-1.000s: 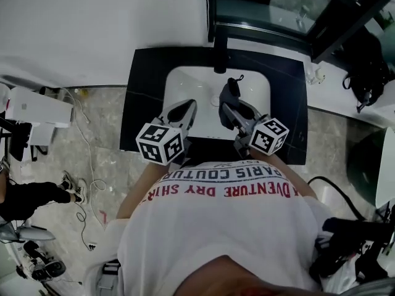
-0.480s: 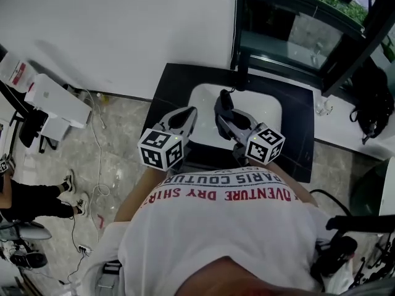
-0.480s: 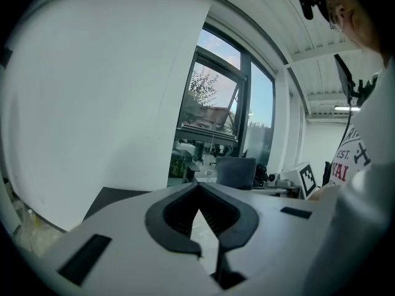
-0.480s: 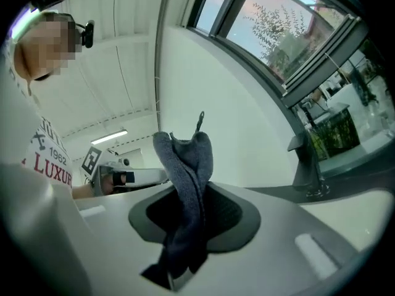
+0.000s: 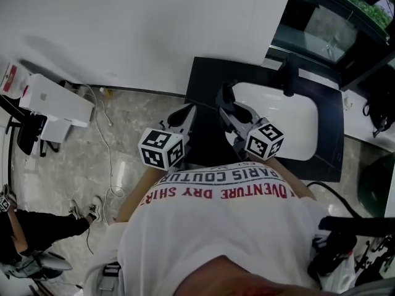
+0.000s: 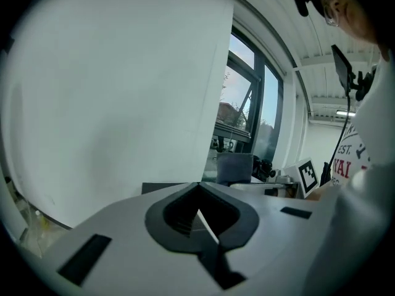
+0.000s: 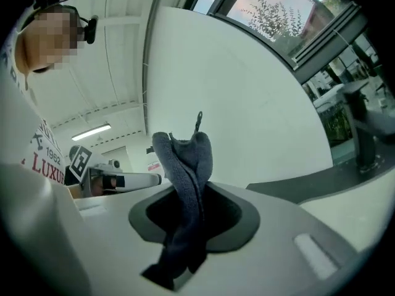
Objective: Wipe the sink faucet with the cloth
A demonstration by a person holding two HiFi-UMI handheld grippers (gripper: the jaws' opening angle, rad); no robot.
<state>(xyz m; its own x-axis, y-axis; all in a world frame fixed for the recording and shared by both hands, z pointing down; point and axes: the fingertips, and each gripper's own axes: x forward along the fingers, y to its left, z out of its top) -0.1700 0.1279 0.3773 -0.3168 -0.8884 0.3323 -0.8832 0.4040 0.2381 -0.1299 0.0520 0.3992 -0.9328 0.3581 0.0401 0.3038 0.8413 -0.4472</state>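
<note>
Even daylight from the window [image 6: 247,103], white wall [image 6: 123,103] beside it bright, fisheye corners black, edges bent, foreground soft.

The cloth [image 7: 185,171] looks soft and nubbly, the sink [image 5: 296,122] glossy, its counter [image 5: 207,88] matt.

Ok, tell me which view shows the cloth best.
The right gripper view: the grey cloth stands mid-frame, pinched in the jaws of the right gripper, its folds plain. The head view shows only a small dark scrap at that gripper's tip; the left gripper view, a distant grey patch, probably it.
</note>
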